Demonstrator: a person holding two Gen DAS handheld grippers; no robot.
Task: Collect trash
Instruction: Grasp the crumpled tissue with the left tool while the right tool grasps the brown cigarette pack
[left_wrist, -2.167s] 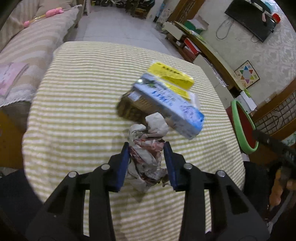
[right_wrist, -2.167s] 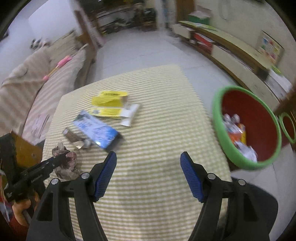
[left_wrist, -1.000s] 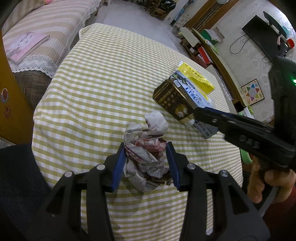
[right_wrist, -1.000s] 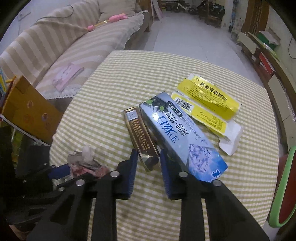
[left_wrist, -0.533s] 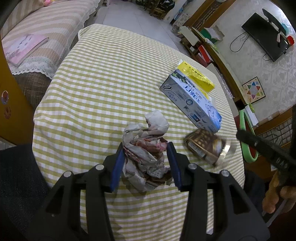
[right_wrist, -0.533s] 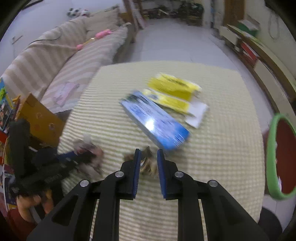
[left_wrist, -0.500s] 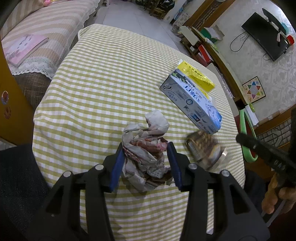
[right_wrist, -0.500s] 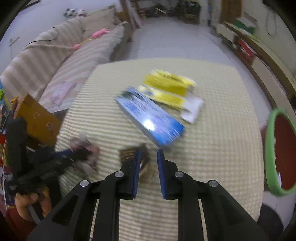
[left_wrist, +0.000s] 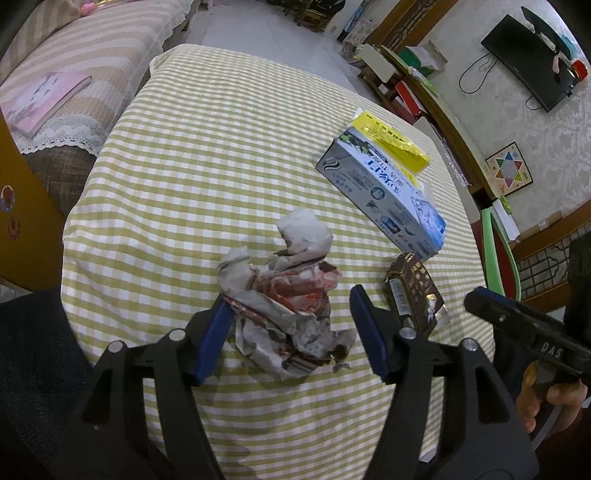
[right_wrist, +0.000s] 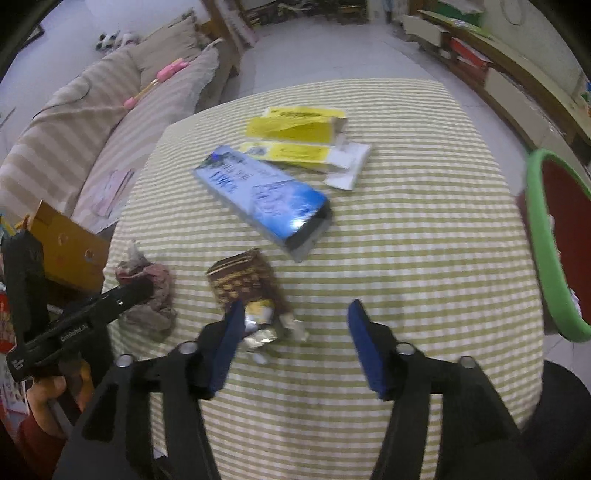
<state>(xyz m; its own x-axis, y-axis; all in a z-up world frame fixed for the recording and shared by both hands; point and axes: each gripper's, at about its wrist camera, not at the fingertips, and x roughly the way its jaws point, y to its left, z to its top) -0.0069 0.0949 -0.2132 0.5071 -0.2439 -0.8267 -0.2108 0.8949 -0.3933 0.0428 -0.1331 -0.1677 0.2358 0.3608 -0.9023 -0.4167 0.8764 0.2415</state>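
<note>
Left wrist view: the left gripper (left_wrist: 291, 332) sits at lower centre with its jaws opening. The crumpled paper wad (left_wrist: 286, 302) lies between them on the checked tablecloth (left_wrist: 207, 147); the left pad looks to be against it and the right pad stands clear, so the squeeze shown half a second ago is gone. The wad rests on the cloth rather than being carried, which I judge to mean it has been set down here or is about to be re-gripped, not binned. The brown foil packet (left_wrist: 413, 291) now lies flat at right of centre, just beside the lower end of the blue-and-white box (left_wrist: 384, 199); a second ago it was up against that box and pinched by the other tool. The yellow packet (left_wrist: 391, 142) is behind the box, upper right.

Right wrist view: the right gripper (right_wrist: 295, 347) fills the bottom of the frame, its jaws opening with bare cloth between them. The brown foil packet lies loose at centre, its torn silver end beside the left pad (right_wrist: 229, 343). Half a second ago these jaws were nearly shut on it, so it has been dropped on the table, well short of the green-rimmed bin (right_wrist: 543, 236) at the right edge. Nothing new has reached the bin, and every item on the cloth is left to collect.
</note>
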